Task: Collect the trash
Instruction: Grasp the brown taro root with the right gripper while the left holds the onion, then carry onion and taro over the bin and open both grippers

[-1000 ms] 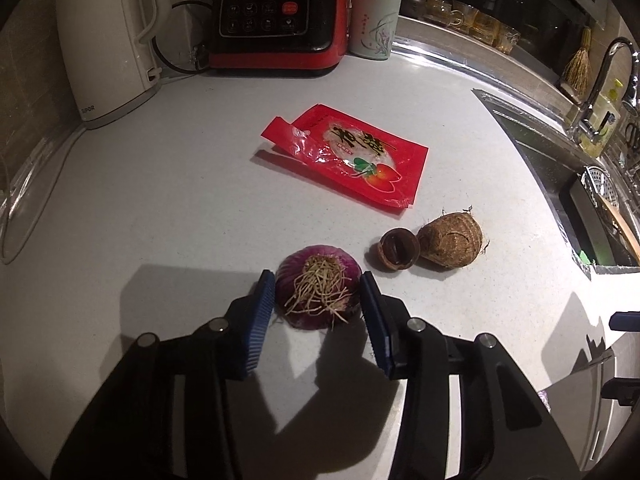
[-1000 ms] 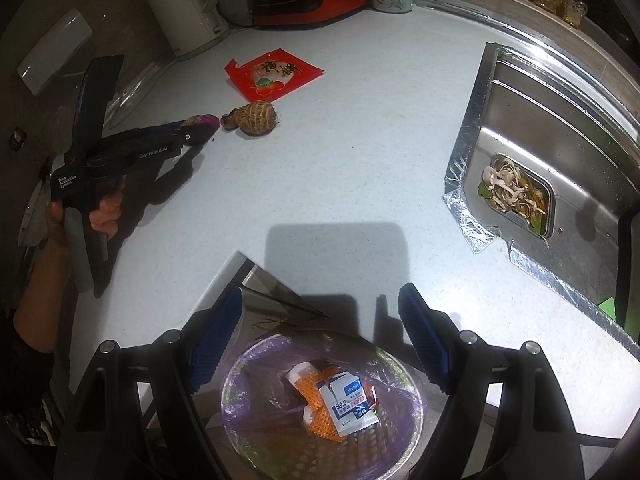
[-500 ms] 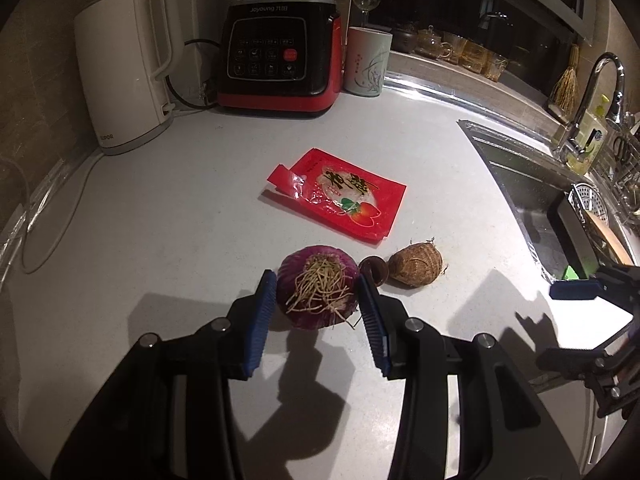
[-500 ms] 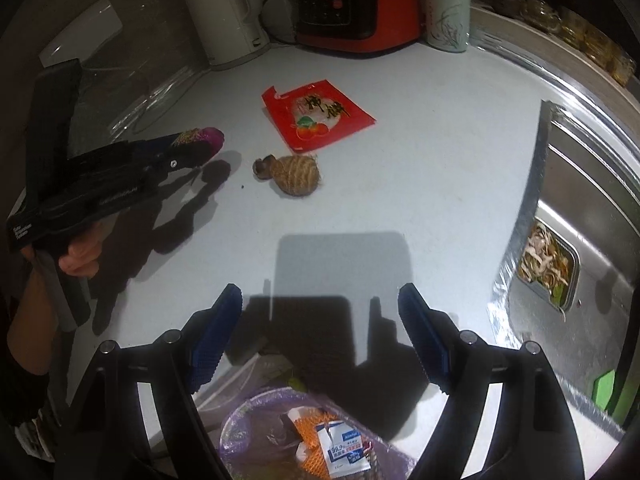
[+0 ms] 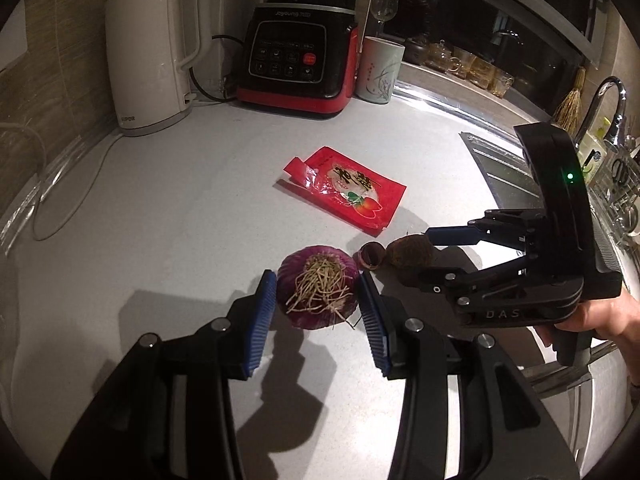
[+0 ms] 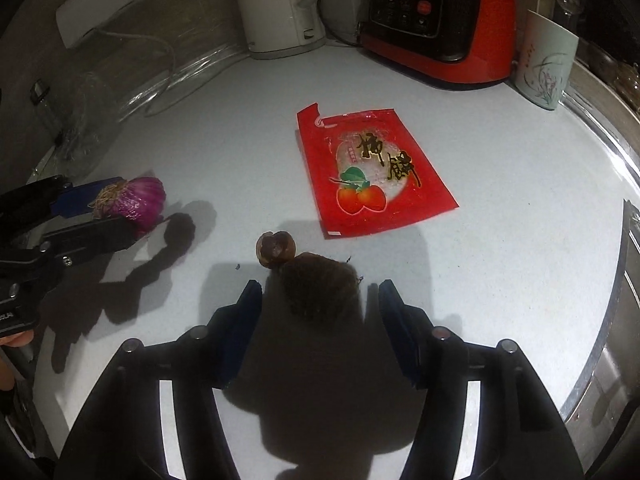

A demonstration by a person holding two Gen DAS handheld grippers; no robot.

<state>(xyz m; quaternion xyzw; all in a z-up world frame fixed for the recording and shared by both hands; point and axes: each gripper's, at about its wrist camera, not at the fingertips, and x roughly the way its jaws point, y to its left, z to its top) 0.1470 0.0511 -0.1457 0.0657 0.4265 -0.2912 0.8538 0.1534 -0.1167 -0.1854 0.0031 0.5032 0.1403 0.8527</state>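
The left tool (image 5: 318, 312) is partly closed, with its two blue ribbed pads pressed on the sides of a red onion end (image 5: 318, 290). The onion end is held above the tabletop (image 5: 160, 220) and casts a shadow below it. Its skin is smooth and purple, its form a rounded dome, and a tuft of dry tan roots covers the side facing the camera.

The right tool (image 6: 320, 304) has its jaws closing. A brown husk piece (image 6: 320, 288) lies between them, but the pads are apart from it on both sides. In the left wrist view, one finger passes above the husk piece and the other below it.

The husk piece is rounded, with a rough, fibrous, dark brown surface. A small brown cap piece (image 6: 276, 249) touches its far end; this part is round, with a cup-like hollow. Both rest on the tabletop, which is pale grey, speckled and matte.

A red foil packet (image 6: 372, 176) lies flat on the tabletop just beyond the husk piece, glossy and crinkled, with a torn top corner and printed fruit. The onion end sits to the left of the husk piece, well apart from the right tool.
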